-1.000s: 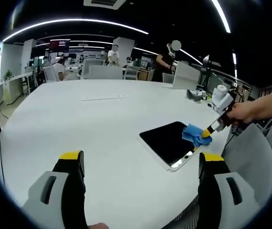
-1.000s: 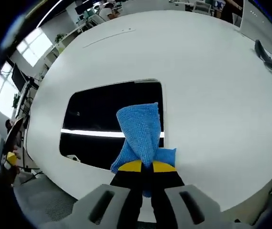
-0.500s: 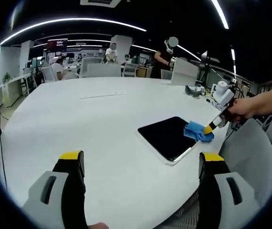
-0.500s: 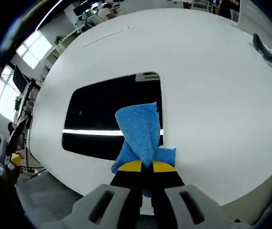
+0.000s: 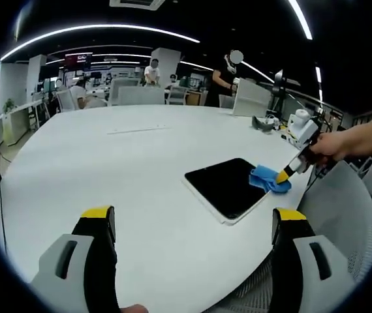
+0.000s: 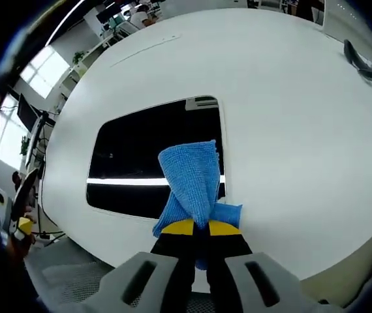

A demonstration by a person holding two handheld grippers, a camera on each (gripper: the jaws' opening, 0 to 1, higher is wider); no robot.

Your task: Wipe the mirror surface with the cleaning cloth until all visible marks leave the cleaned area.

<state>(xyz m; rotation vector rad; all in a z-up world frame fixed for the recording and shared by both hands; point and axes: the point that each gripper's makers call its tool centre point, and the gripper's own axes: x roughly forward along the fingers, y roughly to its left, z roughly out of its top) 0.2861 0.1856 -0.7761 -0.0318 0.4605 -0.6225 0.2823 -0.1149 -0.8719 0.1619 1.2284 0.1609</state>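
1. Cloth (image 6: 190, 182), blue and nubby, sits pinched in the right gripper (image 6: 194, 227), lying on the mirror's near edge.
2. Mirror (image 6: 153, 163): dark glossy rectangle, flat near the rim of the white round table (image 6: 290, 117).
3. Left gripper (image 5: 192, 218) hangs with jaws wide apart over bare tabletop, well apart from the mirror.

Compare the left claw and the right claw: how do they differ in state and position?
The left claw is open and holds nothing; the right claw is shut on the blue cloth. The left hovers back from the mirror; the right presses its cloth onto it. Both have yellow tips.
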